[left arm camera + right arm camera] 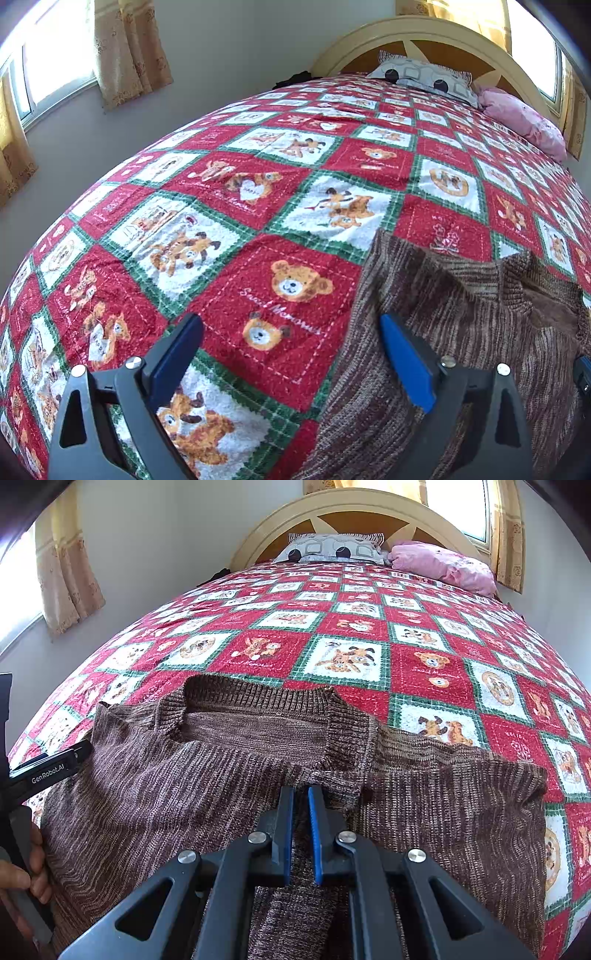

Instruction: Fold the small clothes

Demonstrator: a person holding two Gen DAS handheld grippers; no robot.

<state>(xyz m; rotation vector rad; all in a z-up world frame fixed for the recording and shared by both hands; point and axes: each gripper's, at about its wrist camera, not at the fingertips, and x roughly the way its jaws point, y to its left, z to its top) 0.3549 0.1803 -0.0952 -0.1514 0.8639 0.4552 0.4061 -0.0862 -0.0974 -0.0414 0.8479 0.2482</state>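
On the bed's teddy-bear quilt (258, 229), the brown sweater (184, 786) lies collar away; right gripper (301, 834) pinches its front, left gripper (291, 365) gapes beside its edge.

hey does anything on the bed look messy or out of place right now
Mostly the brown knit sweater: it lies rumpled on the teddy-bear quilt, its collar standing open and one side bunched in a ridge. The right gripper pinches a fold; the left gripper is open.
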